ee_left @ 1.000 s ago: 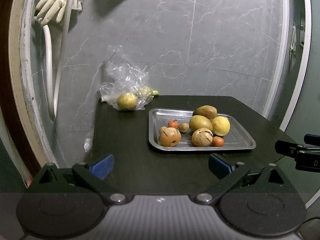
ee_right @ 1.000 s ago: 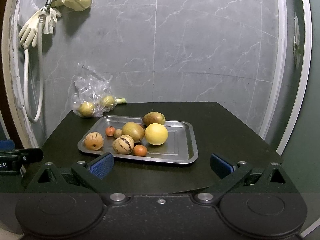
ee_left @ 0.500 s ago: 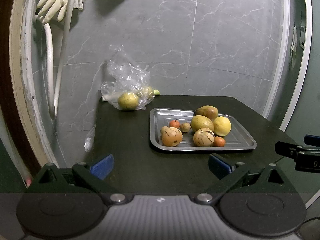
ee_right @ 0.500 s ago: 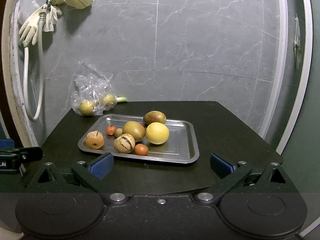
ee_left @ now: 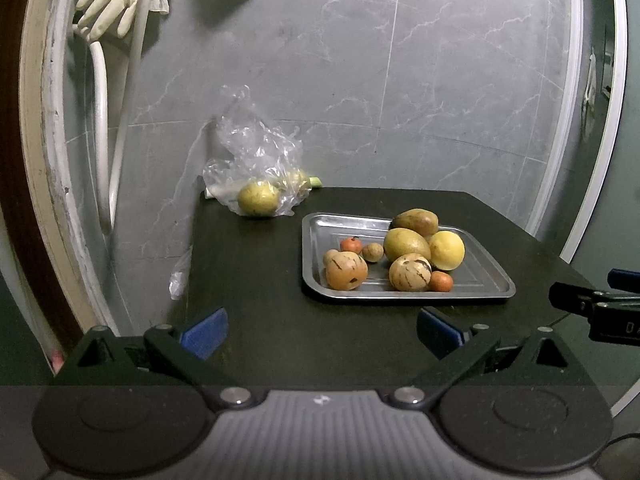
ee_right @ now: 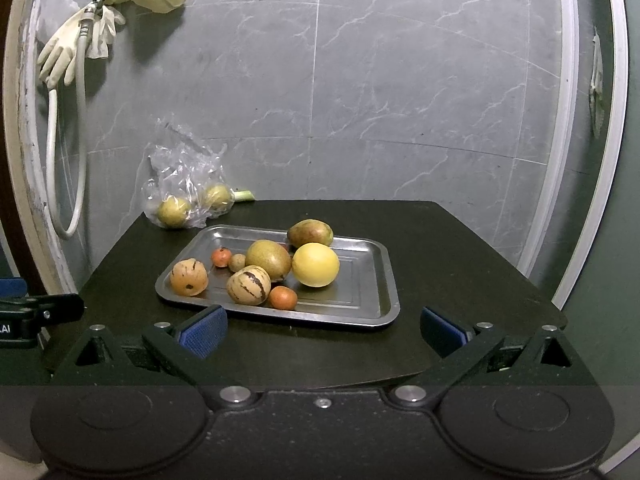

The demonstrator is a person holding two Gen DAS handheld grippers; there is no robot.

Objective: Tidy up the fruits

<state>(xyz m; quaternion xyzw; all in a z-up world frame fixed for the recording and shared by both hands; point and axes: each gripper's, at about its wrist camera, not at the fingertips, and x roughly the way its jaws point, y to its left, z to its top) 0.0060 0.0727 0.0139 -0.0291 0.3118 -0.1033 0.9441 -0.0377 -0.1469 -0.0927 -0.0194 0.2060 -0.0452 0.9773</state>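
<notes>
The left gripper [ee_left: 322,330] hangs level over the near edge of the dark rectangular table [ee_left: 256,280], its blue-padded fingers [ee_left: 204,332] spread wide with nothing between them. The right gripper [ee_right: 324,330] sits at the same near edge, also level, its blue-padded fingers [ee_right: 203,336] just as wide and empty; each tool shows at the margin of the other's view.

The shallow stainless-steel tray [ee_right: 372,280] lies on the middle of the table, well clear of both grippers. In it, the fruits crowd together: a round yellow citrus [ee_right: 315,265] touching a greenish-yellow oval mango [ee_right: 268,260], a darker green-brown mango [ee_right: 310,233] behind them toward the far rim, a cream melon with dark purple stripes [ee_right: 248,285] at the near rim, a small orange tangerine [ee_right: 283,297] just beside it, an orange speckled fruit [ee_right: 189,277] at the tray's left end, another small tangerine [ee_right: 221,257] and a small brown round fruit [ee_right: 237,262] between them. The tray's right half is bare metal.

At the far left corner of the table a crumpled clear plastic bag [ee_right: 184,184] holds two yellow-green fruits [ee_right: 173,211] (a green stalk pokes out beside it). On the grey marbled wall [ee_right: 360,100] behind, pale rubber gloves [ee_right: 60,56] drape over a hanging white hose [ee_right: 52,152]. Nothing stands between either gripper and the tray.
</notes>
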